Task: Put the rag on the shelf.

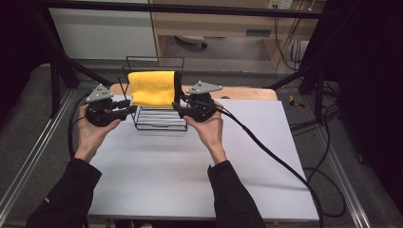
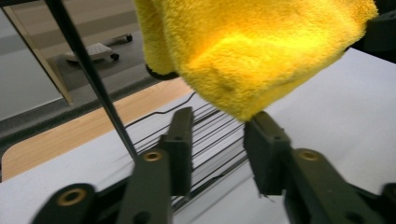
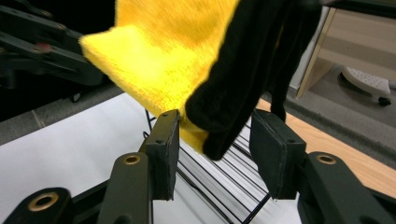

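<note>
A yellow fluffy cloth [image 1: 152, 88] hangs over the top bar of a black wire rack [image 1: 159, 124] at the back of the white table [image 1: 190, 166]. A black cloth [image 1: 177, 88] hangs against its right edge. My left gripper [image 1: 130, 110] sits at the rack's left side with its jaws apart. In the left gripper view the yellow cloth's [image 2: 243, 51] lower corner brushes one jaw tip of the left gripper [image 2: 219, 122] without being pinched. My right gripper [image 1: 177, 110] is at the rack's right side. The corners of the black cloth [image 3: 252, 70] and yellow cloth [image 3: 159, 70] dangle between the right gripper's [image 3: 215, 122] parted pads.
A wooden strip [image 1: 247, 92] runs behind the table's far edge. The right gripper's black cable [image 1: 275, 156] trails across the table's right half and off its edge. Metal frame rails [image 1: 28, 161] flank the table. A wheeled base [image 2: 95, 50] stands on the floor beyond.
</note>
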Demonstrator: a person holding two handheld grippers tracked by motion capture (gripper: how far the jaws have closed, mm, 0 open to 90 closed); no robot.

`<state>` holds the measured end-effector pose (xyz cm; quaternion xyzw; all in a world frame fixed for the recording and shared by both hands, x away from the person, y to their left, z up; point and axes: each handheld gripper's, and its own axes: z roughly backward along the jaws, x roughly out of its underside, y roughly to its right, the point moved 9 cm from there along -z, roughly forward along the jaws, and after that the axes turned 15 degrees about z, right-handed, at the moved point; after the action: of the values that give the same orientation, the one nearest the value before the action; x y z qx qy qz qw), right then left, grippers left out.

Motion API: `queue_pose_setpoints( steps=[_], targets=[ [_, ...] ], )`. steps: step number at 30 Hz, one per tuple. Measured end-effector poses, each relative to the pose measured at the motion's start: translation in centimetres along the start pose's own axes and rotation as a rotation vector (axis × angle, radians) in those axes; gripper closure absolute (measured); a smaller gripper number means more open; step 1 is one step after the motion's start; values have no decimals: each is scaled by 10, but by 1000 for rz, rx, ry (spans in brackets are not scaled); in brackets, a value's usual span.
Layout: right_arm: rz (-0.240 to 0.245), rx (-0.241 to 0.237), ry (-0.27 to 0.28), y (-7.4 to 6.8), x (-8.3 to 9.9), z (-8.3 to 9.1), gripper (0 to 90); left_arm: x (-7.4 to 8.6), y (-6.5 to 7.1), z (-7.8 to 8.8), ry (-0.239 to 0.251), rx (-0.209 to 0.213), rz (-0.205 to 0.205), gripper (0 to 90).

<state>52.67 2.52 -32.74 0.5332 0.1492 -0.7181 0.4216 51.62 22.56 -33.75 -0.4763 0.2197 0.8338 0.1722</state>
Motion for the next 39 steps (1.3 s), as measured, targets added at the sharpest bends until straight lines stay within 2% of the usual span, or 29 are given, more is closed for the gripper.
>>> queue_pose_setpoints(
  steps=[3, 6, 13, 16, 19, 22, 27, 33, 39],
  targets=[
    [1, -1, -1, 0, 5, -6, 683, 0, -1, 1, 0, -3, 10, 497],
    [0, 0, 1, 1, 5, -9, 777, 0, 1, 0, -1, 11, 16, 486],
    [-15, 7, 20, -1, 4, -12, 820, 2, 10, -6, -12, 57, 21, 508],
    [-17, 13, 28, -2, 4, -14, 821, 0, 12, -6, -12, 56, 20, 591],
    [-17, 13, 36, -2, 4, -16, 819, -1, 12, -8, -24, 44, 18, 721],
    [-7, 17, 37, -2, 5, -17, 813, -2, 8, -13, -29, 6, 3, 809],
    [1, 18, 29, -1, 6, -16, 755, 3, 2, -18, -25, -4, 36, 789],
    [-3, -6, 50, -4, 2, -2, 606, 13, -2, -10, -32, -8, 53, 606],
    [5, -10, 24, -5, 7, 14, 408, 26, -1, -3, -51, 0, 58, 452]
  ],
)
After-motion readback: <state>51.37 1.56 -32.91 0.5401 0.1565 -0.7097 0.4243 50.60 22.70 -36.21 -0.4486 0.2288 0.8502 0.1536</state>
